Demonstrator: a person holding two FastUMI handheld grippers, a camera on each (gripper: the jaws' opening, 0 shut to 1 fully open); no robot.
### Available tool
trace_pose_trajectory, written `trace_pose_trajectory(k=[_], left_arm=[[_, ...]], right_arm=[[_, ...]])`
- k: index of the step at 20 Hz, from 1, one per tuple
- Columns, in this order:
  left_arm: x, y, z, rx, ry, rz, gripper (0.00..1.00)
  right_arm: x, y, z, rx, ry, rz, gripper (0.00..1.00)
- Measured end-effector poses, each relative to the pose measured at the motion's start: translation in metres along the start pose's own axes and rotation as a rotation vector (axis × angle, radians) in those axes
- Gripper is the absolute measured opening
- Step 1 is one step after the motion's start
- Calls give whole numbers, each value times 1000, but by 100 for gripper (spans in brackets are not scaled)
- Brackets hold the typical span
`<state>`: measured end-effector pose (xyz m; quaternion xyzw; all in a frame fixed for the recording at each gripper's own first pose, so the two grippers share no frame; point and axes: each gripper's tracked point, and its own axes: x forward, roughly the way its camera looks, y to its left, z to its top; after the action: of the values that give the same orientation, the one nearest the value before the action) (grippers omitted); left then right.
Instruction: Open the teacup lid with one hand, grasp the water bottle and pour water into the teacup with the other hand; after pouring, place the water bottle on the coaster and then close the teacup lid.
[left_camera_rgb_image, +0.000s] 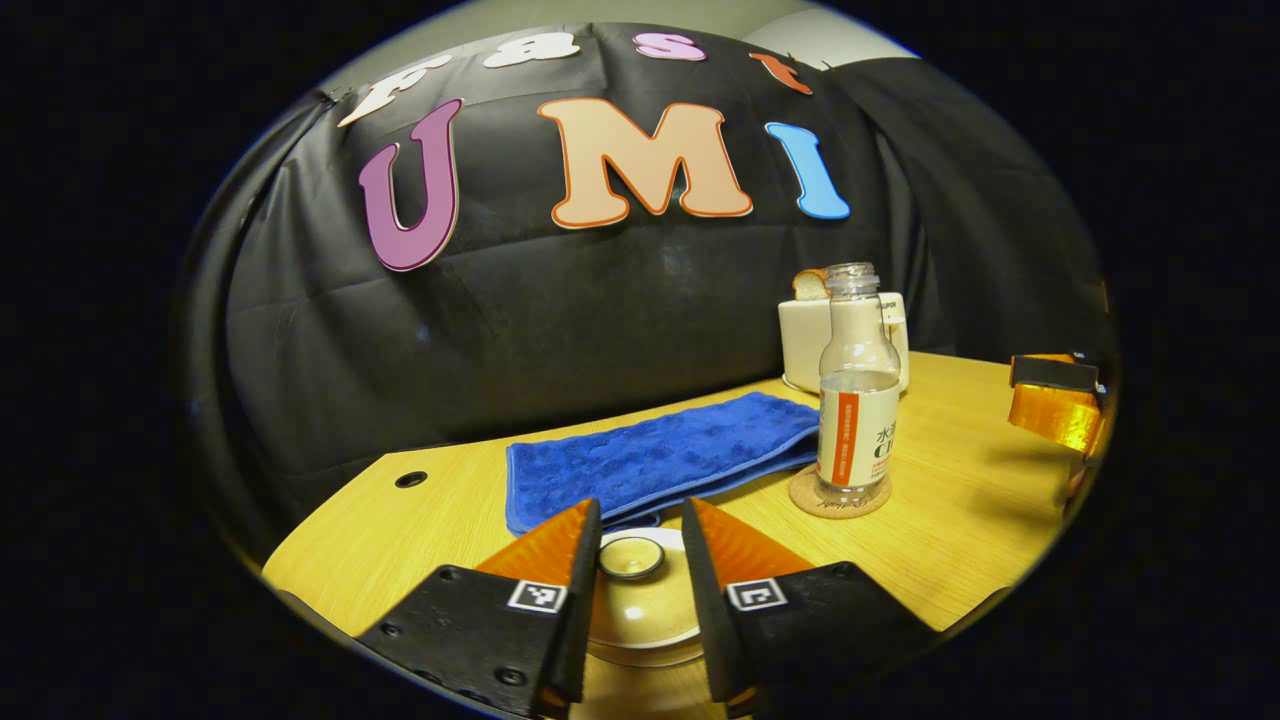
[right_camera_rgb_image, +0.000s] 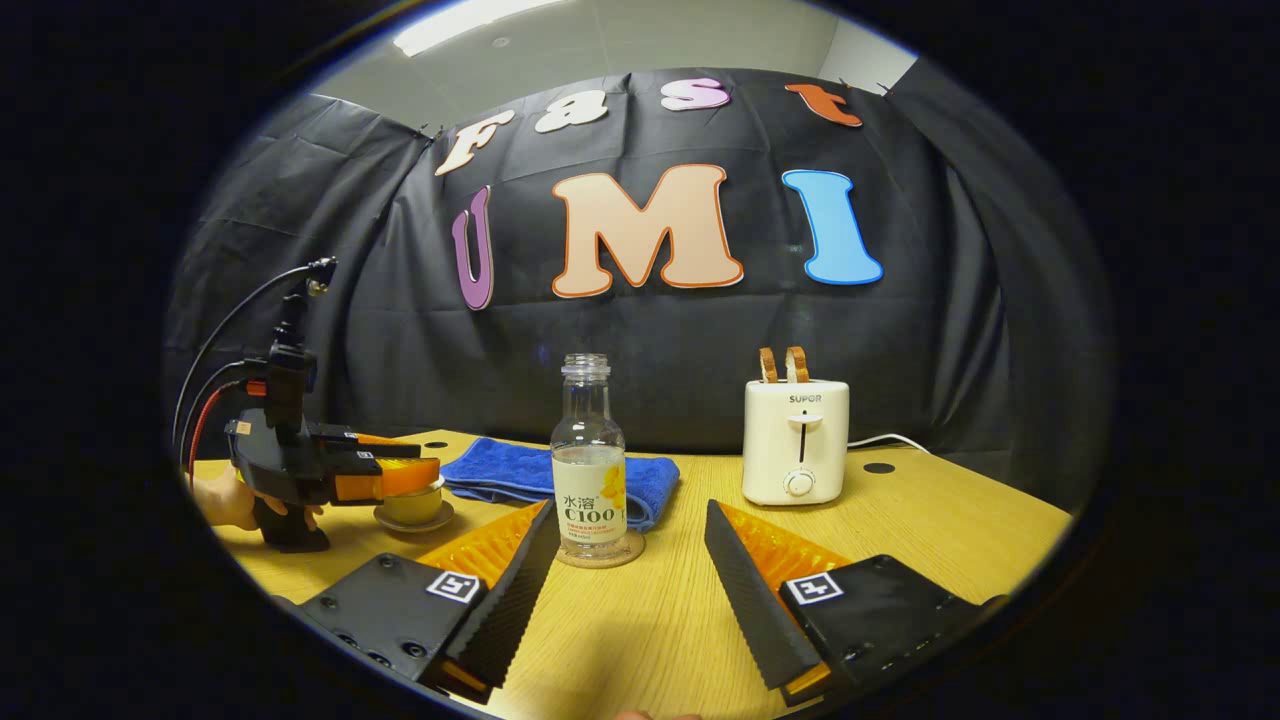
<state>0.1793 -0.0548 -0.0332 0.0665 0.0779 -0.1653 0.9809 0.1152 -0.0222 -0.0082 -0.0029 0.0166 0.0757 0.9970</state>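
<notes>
The teacup lid (left_camera_rgb_image: 645, 610), cream with a round knob (left_camera_rgb_image: 630, 557), sits low between my left gripper's fingers. My left gripper (left_camera_rgb_image: 640, 510) straddles the knob, with a thin gap showing on the knob's right side. In the right gripper view, the left gripper (right_camera_rgb_image: 400, 468) hovers over the teacup (right_camera_rgb_image: 412, 505) on its saucer. The clear water bottle (left_camera_rgb_image: 857, 400) (right_camera_rgb_image: 588, 460), uncapped, stands upright on the round coaster (left_camera_rgb_image: 840, 497) (right_camera_rgb_image: 603, 555). My right gripper (right_camera_rgb_image: 630, 510) is wide open, a short way in front of the bottle, holding nothing. It also appears as the right gripper (left_camera_rgb_image: 1055, 400) at the far right.
A folded blue towel (left_camera_rgb_image: 660, 455) (right_camera_rgb_image: 500, 468) lies behind the cup and bottle. A cream toaster (left_camera_rgb_image: 800, 340) (right_camera_rgb_image: 795, 440) with bread in it stands at the back. The wooden table (right_camera_rgb_image: 950, 530) has cable holes (left_camera_rgb_image: 410, 479). A hand (right_camera_rgb_image: 225, 500) holds the left gripper.
</notes>
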Motion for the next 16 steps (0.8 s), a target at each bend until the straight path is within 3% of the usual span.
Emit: trace_pose_trajectory(k=[1,3,4,6,7,9,12,16], left_arm=[[0,1,1,-7,-8,-1,53],[-1,5,1,-14,-16,19,60],[-3,6,1,-15,-16,30,72],[-6,13,3,-29,-35,67,91],[-9,18,6,-39,-51,90,97],[-15,24,8,-63,-74,128,95],[-32,22,3,-107,-67,138,96],[-71,14,0,-115,-74,176,96]], right_arm=[[0,0,0,0,0,0,90],[0,0,0,0,0,0,90],[0,0,0,0,0,0,94],[0,0,0,0,1,-1,90],[0,0,0,-1,1,-1,94],[0,-1,0,-1,2,-5,98],[-6,2,1,-1,0,-1,90],[-25,3,2,0,-3,-6,94]])
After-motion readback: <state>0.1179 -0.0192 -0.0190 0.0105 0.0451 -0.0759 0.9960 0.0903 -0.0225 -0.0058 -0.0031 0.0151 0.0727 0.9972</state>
